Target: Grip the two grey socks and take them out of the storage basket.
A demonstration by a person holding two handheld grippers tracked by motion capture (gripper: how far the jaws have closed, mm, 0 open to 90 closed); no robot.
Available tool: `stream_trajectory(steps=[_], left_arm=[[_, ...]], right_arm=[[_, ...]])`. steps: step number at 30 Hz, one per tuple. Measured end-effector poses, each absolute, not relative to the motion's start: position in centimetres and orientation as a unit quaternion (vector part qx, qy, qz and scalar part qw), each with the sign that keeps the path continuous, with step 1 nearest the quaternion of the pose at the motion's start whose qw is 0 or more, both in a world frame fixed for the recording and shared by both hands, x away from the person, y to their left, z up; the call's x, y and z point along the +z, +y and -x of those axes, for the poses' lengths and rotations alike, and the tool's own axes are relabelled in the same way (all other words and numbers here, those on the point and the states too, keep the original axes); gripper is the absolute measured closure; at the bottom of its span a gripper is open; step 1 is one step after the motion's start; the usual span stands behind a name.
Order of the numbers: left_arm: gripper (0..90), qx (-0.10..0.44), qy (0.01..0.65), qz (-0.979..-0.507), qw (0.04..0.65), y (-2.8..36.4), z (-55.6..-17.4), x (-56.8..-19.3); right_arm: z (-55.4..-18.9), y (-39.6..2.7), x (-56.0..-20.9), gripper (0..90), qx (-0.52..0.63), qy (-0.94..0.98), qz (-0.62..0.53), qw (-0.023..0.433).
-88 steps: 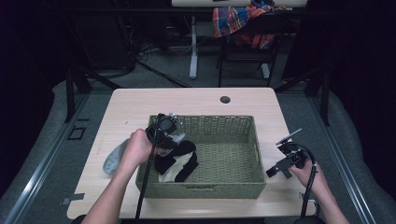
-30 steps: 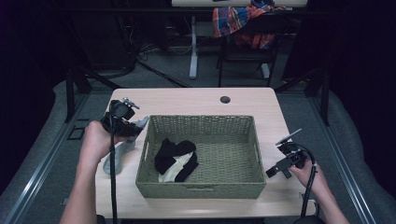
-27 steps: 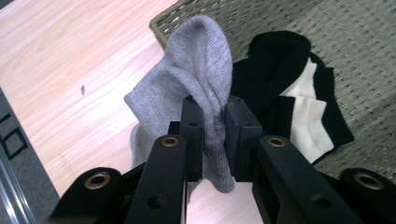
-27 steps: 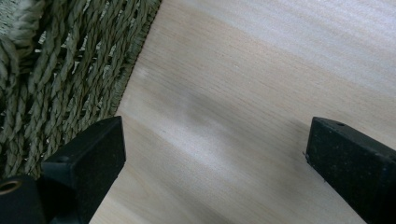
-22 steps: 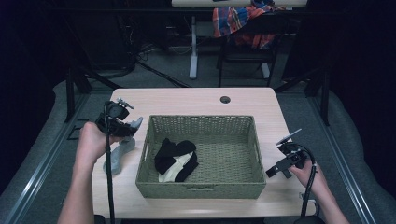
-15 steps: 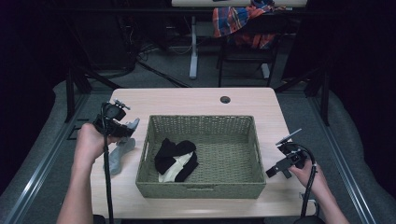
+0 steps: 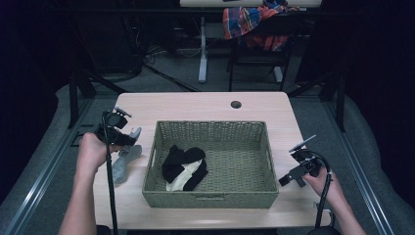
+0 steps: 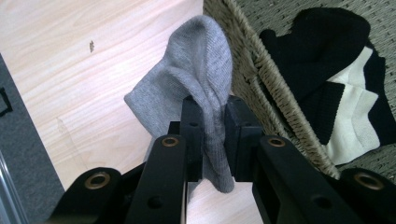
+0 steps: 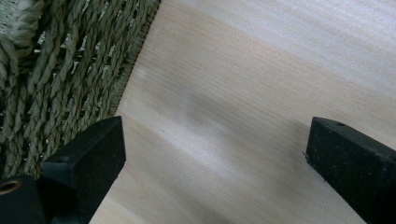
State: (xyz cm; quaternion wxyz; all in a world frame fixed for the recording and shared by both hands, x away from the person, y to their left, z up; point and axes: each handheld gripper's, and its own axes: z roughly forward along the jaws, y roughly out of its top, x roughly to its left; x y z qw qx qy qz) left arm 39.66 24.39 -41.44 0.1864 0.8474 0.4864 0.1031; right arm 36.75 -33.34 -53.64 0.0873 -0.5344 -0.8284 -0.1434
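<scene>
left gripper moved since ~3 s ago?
Yes. The left gripper was over the wicker basket's left part then; now it is outside the basket's left wall, over the table, shut on a grey sock.

1 woven basket (image 7: pixel 210 196) is sitting mid-frame, 1 grey sock (image 7: pixel 122 159) is lying at left, 1 black-and-white sock bundle (image 7: pixel 183 166) is resting inside, and 2 grippers are showing.

We see a plaid cloth (image 7: pixel 247 19) draped on a chair (image 7: pixel 259 44) beyond the desk's far edge. Grey floor (image 7: pixel 342 127) surrounds it.
</scene>
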Motion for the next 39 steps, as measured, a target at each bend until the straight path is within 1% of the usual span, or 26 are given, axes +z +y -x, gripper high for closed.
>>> stream_trajectory(steps=[16,31,35,39], left_arm=[[79.2,0.091,0.507,-0.840,0.169,25.4,-40.4,-43.6],[78.6,0.059,0.539,-0.828,0.139,26.6,-41.7,-48.0],[77.3,0.049,0.547,-0.825,0.130,26.8,-42.1,-49.3],[70.9,0.036,0.552,-0.824,0.123,26.9,-42.5,-50.1]], right_arm=[[-36.7,-33.3,-53.6,4.7,-0.144,-0.829,0.534,0.087],[-36.8,-33.3,-53.6,4.7,-0.143,-0.829,0.534,0.089],[-36.8,-33.3,-53.6,4.7,-0.142,-0.829,0.534,0.089],[-36.8,-33.3,-53.7,4.7,-0.143,-0.829,0.534,0.089]])
